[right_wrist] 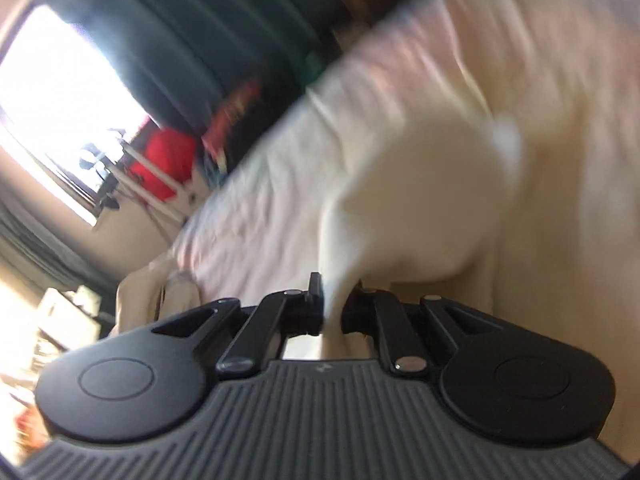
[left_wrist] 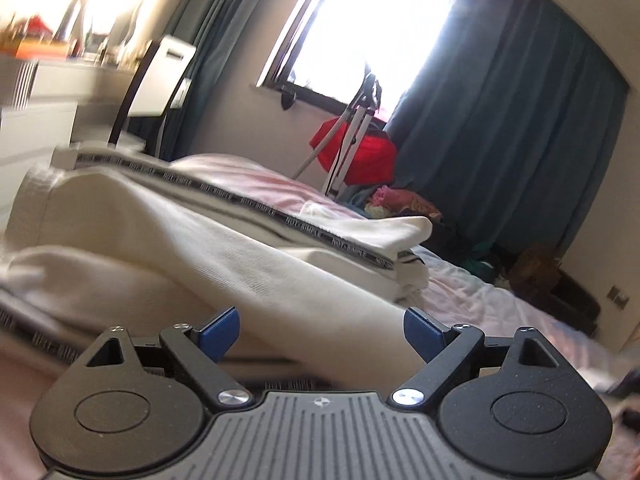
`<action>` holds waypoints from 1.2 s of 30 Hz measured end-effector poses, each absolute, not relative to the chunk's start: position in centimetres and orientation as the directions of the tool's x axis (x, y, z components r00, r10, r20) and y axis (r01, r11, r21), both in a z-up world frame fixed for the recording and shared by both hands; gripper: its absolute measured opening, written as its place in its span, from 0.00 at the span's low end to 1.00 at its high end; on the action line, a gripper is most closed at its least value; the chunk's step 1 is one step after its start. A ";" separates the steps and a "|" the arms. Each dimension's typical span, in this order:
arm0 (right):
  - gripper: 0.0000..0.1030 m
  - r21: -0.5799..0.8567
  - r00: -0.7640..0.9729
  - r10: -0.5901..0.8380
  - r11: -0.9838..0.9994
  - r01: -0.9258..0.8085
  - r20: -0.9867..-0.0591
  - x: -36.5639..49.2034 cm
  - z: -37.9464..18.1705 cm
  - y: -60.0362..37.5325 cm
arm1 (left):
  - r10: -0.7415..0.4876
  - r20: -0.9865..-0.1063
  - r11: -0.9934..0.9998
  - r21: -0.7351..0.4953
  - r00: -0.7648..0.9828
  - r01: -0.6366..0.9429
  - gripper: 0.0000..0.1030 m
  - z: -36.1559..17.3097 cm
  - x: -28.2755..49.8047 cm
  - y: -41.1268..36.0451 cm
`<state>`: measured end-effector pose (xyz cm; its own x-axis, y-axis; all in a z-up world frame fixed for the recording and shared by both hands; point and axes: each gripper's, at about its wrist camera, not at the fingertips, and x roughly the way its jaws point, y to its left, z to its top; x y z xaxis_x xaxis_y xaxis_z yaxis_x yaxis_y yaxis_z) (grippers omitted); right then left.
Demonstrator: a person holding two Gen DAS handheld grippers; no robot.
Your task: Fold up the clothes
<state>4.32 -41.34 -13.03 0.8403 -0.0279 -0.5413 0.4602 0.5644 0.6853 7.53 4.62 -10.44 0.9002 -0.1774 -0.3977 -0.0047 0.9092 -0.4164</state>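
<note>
The right hand-held gripper (right_wrist: pixel 332 308) has its jaws drawn close on a pinch of cream fabric, a fold of the cream garment (right_wrist: pixel 420 184) that rises straight ahead of it and spreads out beyond; that view is heavily blurred, so how much cloth is caught cannot be told. The left hand-held gripper (left_wrist: pixel 320 332) stands wide open with nothing between its blue pads (left_wrist: pixel 219 332), and the same cream garment (left_wrist: pixel 224 264), trimmed with a black lettered stripe (left_wrist: pixel 280 216), lies directly in front of it and partly between the jaws, on the bed (left_wrist: pixel 500 300). Further ahead, a white piece (left_wrist: pixel 404 232) rests on top of the cream cloth. Judging by this, a fold is under way, with the right side carrying an edge. The next move likely needs the left hand-held gripper to steady or take hold of the cloth before it, while the right lays its edge flat without bunching.
</note>
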 end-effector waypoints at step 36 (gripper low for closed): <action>0.12 0.489 0.808 -0.303 0.671 0.558 -0.506 8.2 -14.6 -44.4 | -0.322 -0.545 0.436 -0.811 0.774 -0.389 0.89 -13.0 7.9 23.7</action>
<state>8.24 -44.43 -14.64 0.8076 -0.3031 -0.5059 0.5578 0.6709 0.4886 7.89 23.67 -12.96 0.7742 -0.3223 -0.5448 -0.3892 0.4363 -0.8113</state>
